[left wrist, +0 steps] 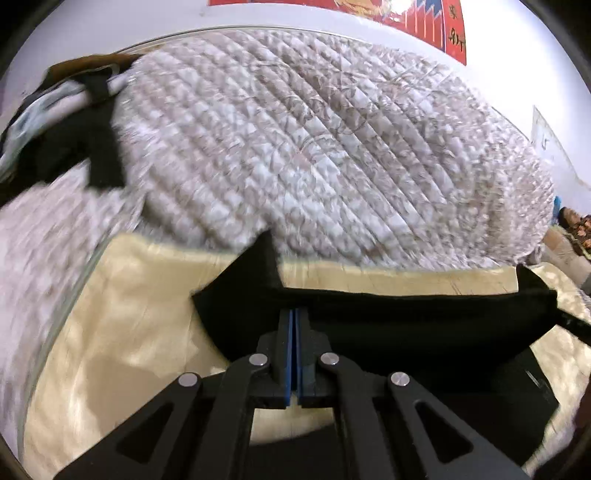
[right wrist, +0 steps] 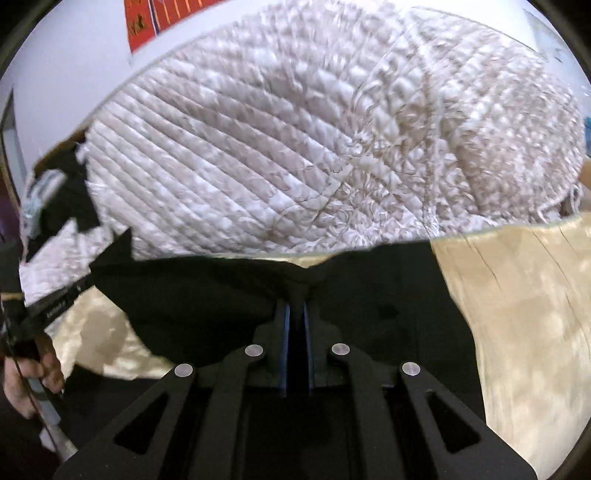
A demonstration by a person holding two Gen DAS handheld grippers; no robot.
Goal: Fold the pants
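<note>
Black pants [left wrist: 406, 321] hang stretched between my two grippers above a cream satin sheet [left wrist: 129, 332]. My left gripper [left wrist: 294, 314] is shut on the pants' upper edge near their left end; the blue pads are pressed together. In the right wrist view the pants [right wrist: 207, 302] spread left and right of my right gripper [right wrist: 295, 299], which is shut on a fold of the black cloth. The other gripper [right wrist: 55, 302] and the hand holding it show at the far left of that view.
A quilted white and beige bedspread [left wrist: 295, 147] covers the bed beyond the cream sheet [right wrist: 517, 295]. A heap of dark and light clothes [left wrist: 66, 122] lies at the bed's far left. A white wall with a red poster [left wrist: 443, 26] stands behind.
</note>
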